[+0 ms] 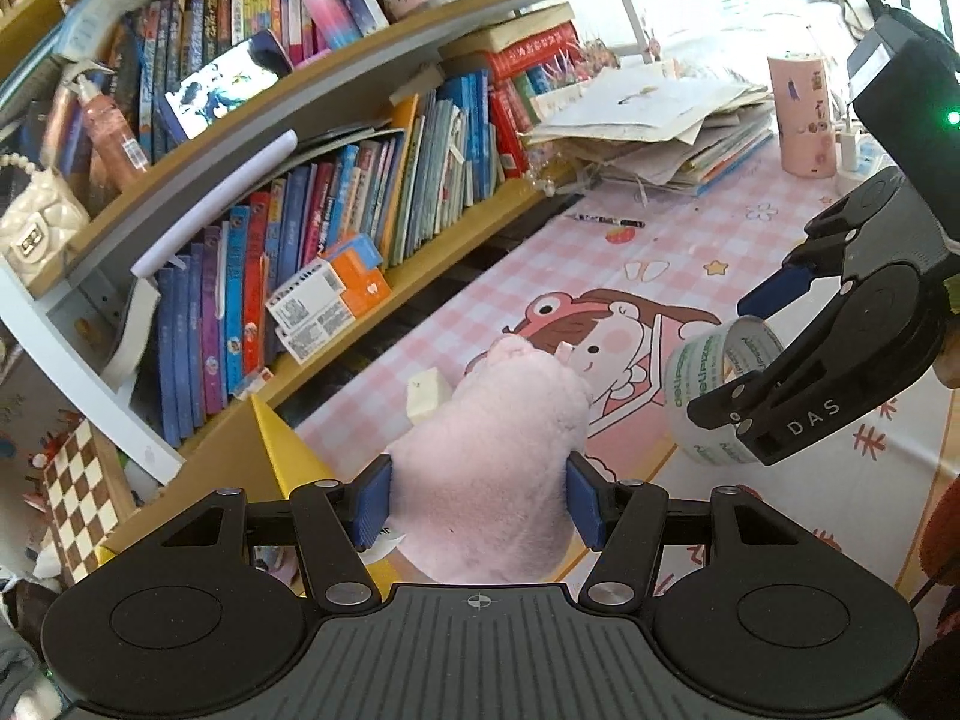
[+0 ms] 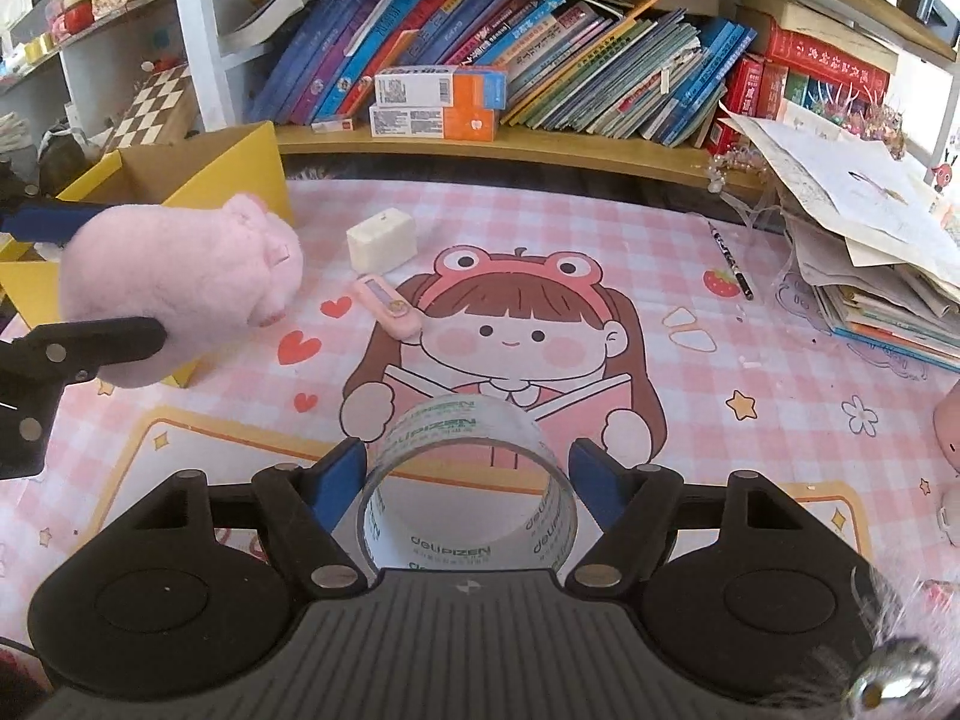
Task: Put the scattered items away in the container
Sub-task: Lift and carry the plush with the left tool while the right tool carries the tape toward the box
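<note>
My left gripper (image 1: 478,501) is shut on a pink plush pig (image 1: 498,450) and holds it above the mat; the pig also shows in the right wrist view (image 2: 180,288), beside the yellow cardboard box (image 2: 228,162). My right gripper (image 2: 468,489) is shut on a roll of clear tape (image 2: 468,480), which also shows in the left wrist view (image 1: 714,384). On the pink mat lie a white eraser block (image 2: 382,240), a pink clip-like item (image 2: 390,306) and a pencil (image 2: 729,261).
A bookshelf (image 2: 540,78) full of books runs along the back of the desk. A stack of papers and books (image 2: 870,252) sits at the right. A pink cup (image 1: 804,114) stands far right. Another pink object (image 2: 951,432) is at the right edge.
</note>
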